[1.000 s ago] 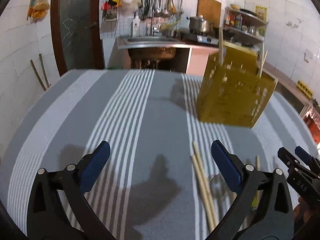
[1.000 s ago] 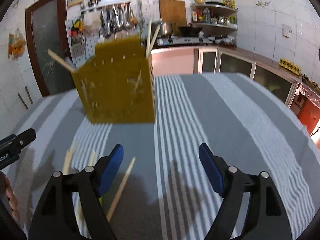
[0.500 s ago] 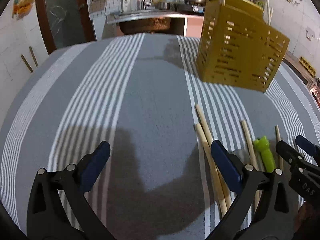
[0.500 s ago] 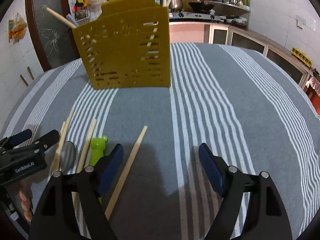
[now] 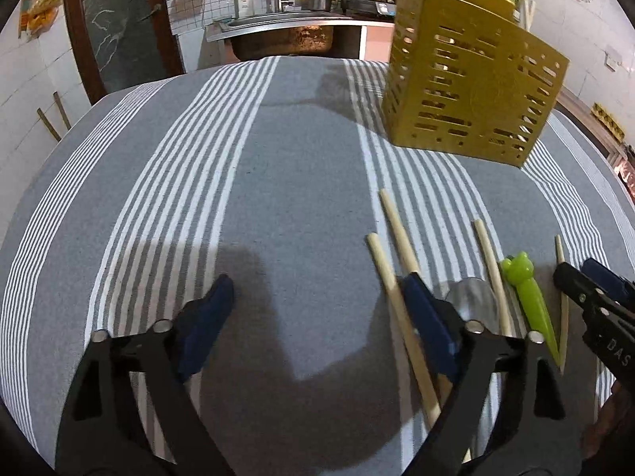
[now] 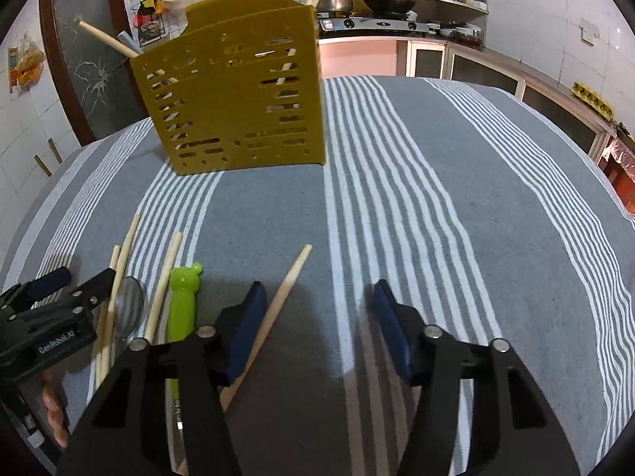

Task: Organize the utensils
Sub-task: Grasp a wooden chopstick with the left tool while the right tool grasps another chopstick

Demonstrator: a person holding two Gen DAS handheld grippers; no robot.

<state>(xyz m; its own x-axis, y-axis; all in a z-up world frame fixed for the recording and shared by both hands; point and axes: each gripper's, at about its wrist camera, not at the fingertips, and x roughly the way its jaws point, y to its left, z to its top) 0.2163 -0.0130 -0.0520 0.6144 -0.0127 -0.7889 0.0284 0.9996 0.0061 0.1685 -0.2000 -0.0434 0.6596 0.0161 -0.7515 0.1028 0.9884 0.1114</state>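
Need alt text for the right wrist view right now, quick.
The open right gripper hovers over a striped grey tablecloth, empty. Chopsticks, a green frog-handled utensil and a spoon lie left; a yellow slotted holder stands behind.

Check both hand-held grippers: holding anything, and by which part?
Nothing is held. The left hand-held gripper and right hand-held gripper are both open above the tablecloth; the chopsticks lie loose.

r gripper (image 6: 317, 309) jaws apart over chopstick (image 6: 274, 313).
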